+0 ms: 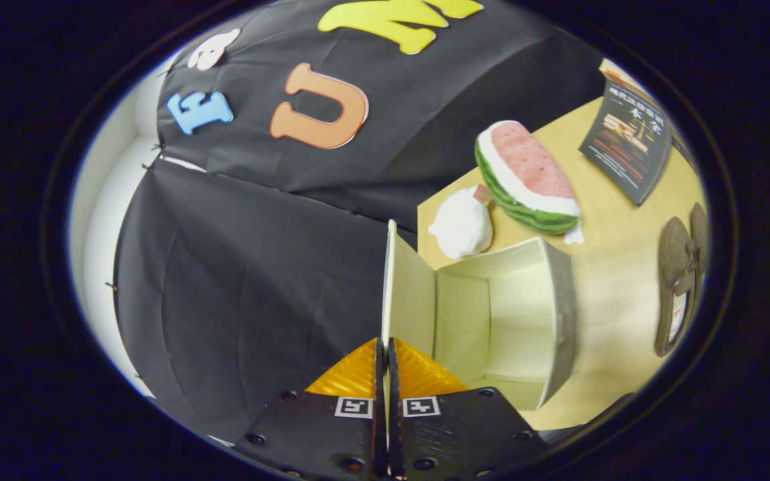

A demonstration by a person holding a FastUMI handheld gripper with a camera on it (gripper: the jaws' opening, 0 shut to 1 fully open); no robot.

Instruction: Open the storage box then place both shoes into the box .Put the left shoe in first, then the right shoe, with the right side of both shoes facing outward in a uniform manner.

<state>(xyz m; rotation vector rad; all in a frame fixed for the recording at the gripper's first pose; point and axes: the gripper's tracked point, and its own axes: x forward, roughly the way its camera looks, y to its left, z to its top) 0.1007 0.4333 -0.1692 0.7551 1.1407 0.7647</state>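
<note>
- The gripper [385, 347] has its two fingers pressed together on the thin edge of the cream storage box's flap lid [406, 294], clamping that panel between them.
- The flap lid stands edge-on to the tool, its long axis running straight ahead from the fingertips, and it is swung wide from the box mouth.
- The cream rectangular storage box [545, 300] lies just to the right of the fingers on the pale wooden table [612, 280], its open mouth turned toward the lid and its pale interior visible.
- A pair of dark brown shoes [679, 280] lies well to the right of the box, side by side on the table, their long axes roughly parallel to the line of the fingers; which way the toes point cannot be told.
- Beyond the box, ahead and right of the fingers, sits a plush watermelon slice with green rind and pink flesh [525, 177], and just beside it a white rounded soft item [463, 224].
- A dark booklet [629, 143] rests farther out on the table, beyond the shoes.
</note>
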